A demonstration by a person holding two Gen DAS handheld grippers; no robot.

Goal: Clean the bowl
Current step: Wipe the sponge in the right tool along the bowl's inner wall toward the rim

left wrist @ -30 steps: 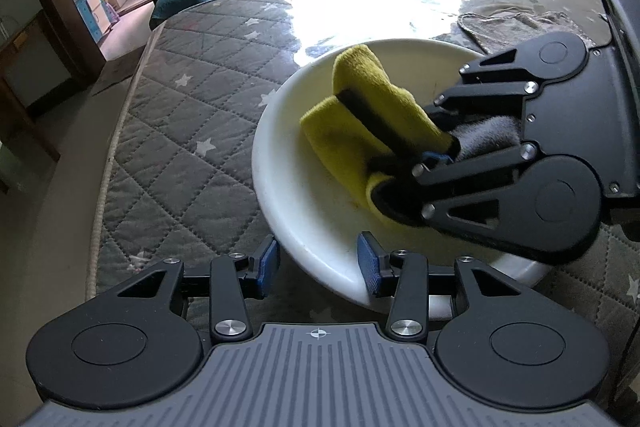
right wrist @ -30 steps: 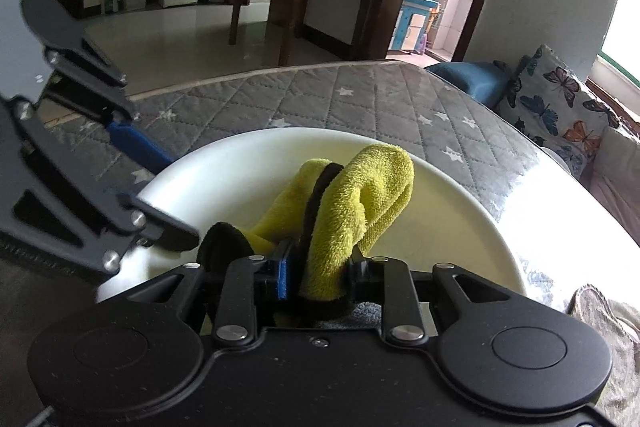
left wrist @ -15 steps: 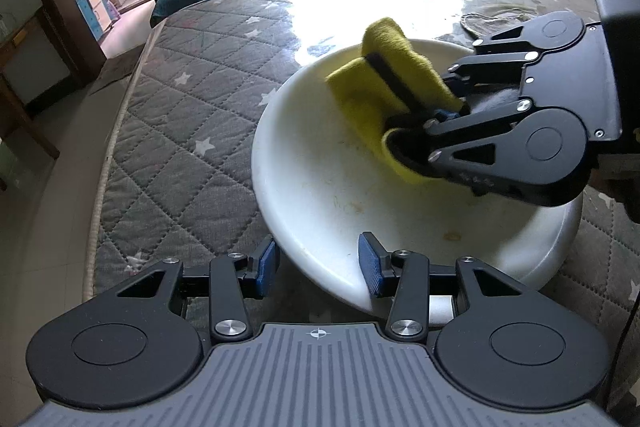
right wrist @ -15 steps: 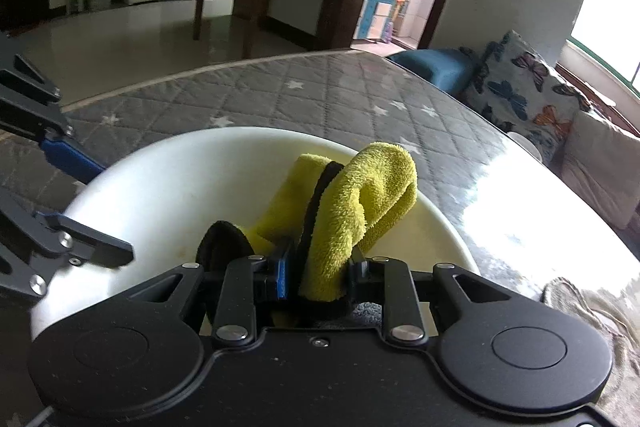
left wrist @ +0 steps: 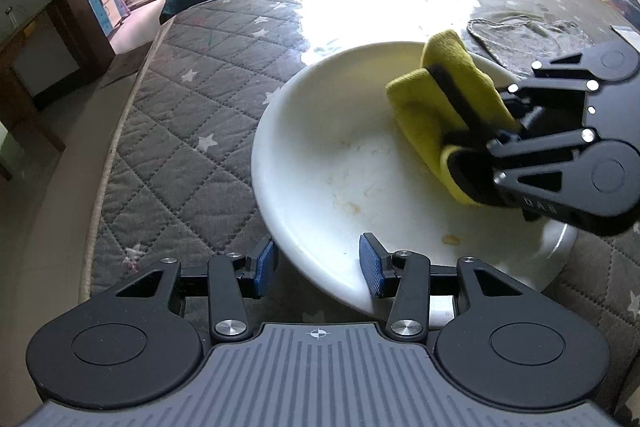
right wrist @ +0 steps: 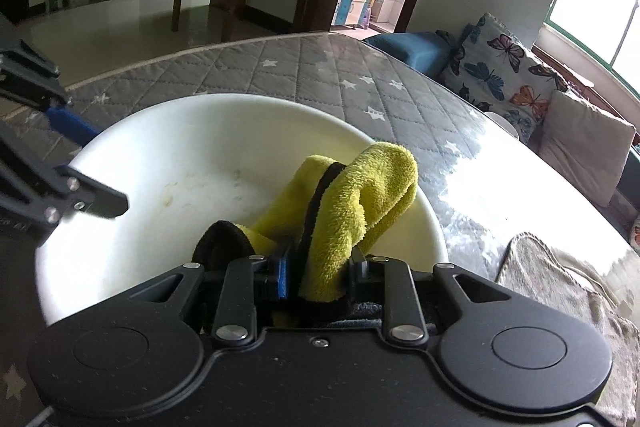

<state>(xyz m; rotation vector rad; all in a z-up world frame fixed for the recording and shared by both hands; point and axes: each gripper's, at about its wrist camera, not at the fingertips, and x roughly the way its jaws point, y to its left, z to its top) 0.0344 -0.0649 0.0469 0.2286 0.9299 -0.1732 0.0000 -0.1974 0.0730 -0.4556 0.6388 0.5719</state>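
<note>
white bowl [left wrist: 320, 163] rim between left hand-held gripper [left wrist: 318, 267] pads, stained floor open beside yellow cloth [left wrist: 444, 107]

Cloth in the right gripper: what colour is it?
Yellow cloth with a black stripe, clearest in the right wrist view.

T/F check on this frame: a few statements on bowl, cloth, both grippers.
1. The right gripper is shut on the yellow cloth. True.
2. The bowl is spotless. False: brownish stains dot its inside.
3. The left gripper has its jaws astride the bowl's near rim. True.
4. The grey rag lies inside the bowl. False: it lies on the table beyond it.
</note>
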